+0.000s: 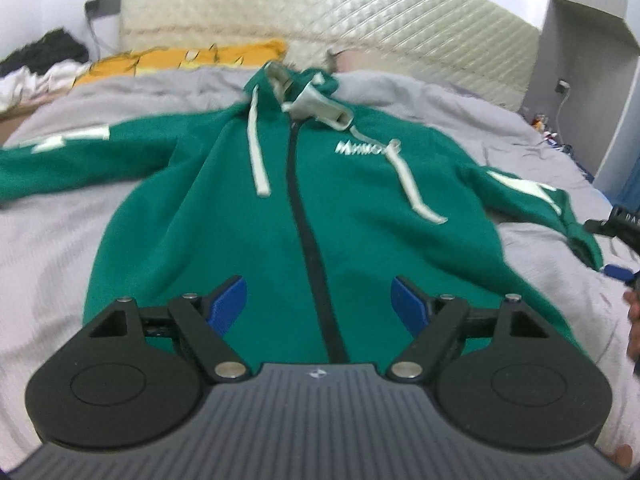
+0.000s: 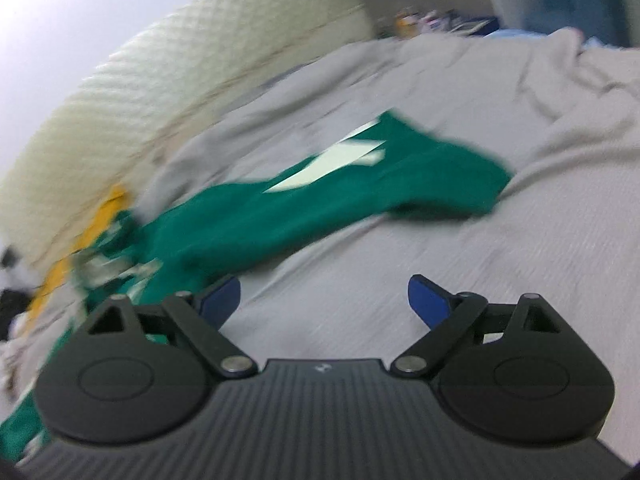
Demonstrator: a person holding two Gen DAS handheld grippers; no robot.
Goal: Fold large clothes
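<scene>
- Two tools, both released: the left tool (image 1: 320, 304) hangs over the green zip-up hoodie (image 1: 224, 216), flat on the grey bed cover (image 1: 48, 248).
- Its sleeve (image 2: 360, 184) lies ahead of the right tool (image 2: 324, 300).

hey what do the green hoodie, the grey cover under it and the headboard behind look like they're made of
Green hoodie: likely matte cotton-blend fleece; soft, thick drape, flat white drawstrings.
Grey bed cover: woven or knit cotton, it seems; fine ribbed lines, soft wrinkles.
Cream headboard: quilted padding, perhaps faux leather or coated fabric; diamond stitching with a slight sheen. Blur leaves this open.
</scene>
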